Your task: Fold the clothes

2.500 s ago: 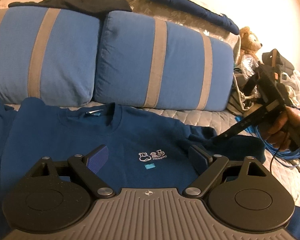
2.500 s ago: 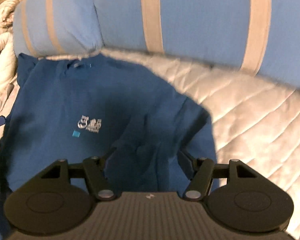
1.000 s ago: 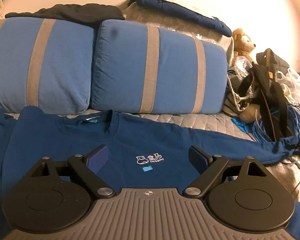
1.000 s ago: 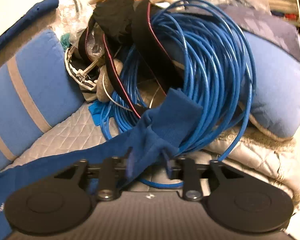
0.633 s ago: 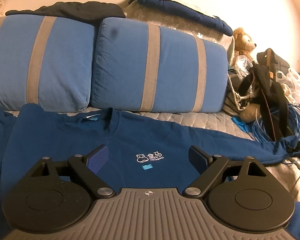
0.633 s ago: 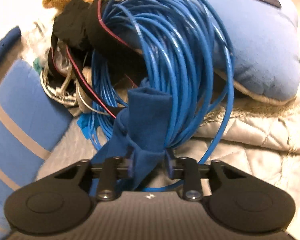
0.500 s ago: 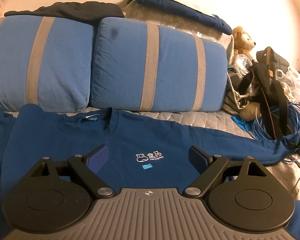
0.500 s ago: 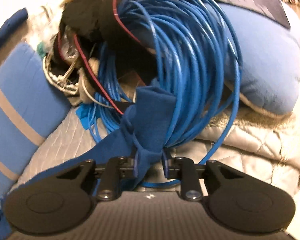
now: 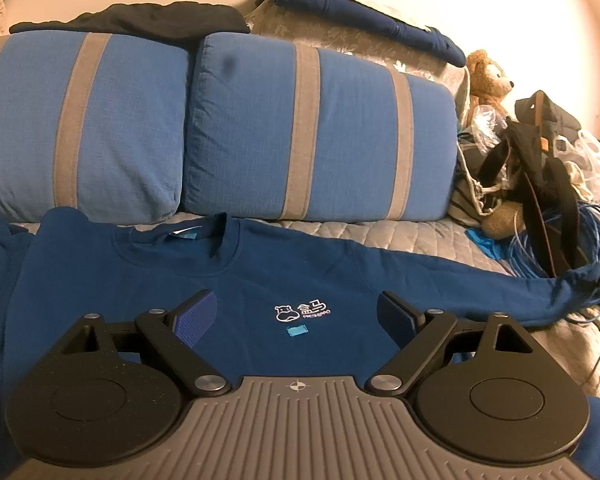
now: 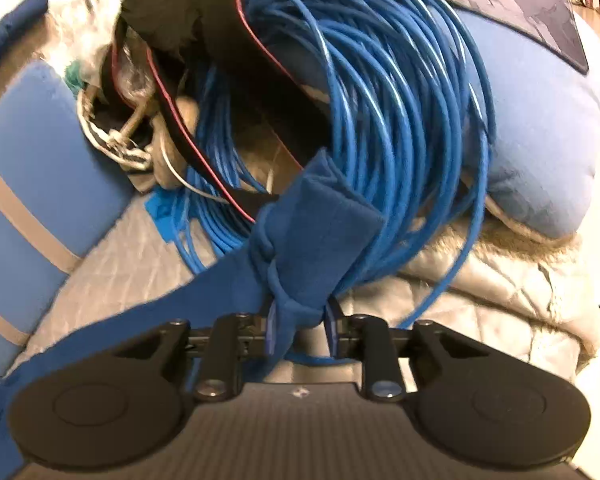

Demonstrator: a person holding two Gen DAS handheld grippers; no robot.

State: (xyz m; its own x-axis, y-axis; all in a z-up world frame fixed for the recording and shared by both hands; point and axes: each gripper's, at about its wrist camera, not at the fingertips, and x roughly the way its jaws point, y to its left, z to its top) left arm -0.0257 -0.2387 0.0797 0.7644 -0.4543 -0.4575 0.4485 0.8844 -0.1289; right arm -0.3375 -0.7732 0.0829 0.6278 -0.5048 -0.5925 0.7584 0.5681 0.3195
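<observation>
Sweatshirt [image 9: 148,280] flat on bed, sleeve [image 10: 316,240] stretched out.
Left gripper [image 9: 296,312] wide apart, empty; right gripper [image 10: 300,330] clamps sleeve cuff against cable coil [image 10: 400,100].

2 light-blue cushions with grey stripes [image 9: 308,132] stand side by side against the wall on a grey quilted cover [image 9: 400,236]. Right of them sit a brown teddy bear [image 9: 490,76], black straps [image 9: 540,184] and coiled blue cable [image 10: 400,100].

Each gripper, left gripper [image 9: 296,314] and right gripper [image 10: 300,332], has black linkage arms with silver pivot screws. Blue textured pads [image 9: 192,316] line the fingers. The ribbed grey body (a small crosshair mark at its middle) sits between two round black discs.
</observation>
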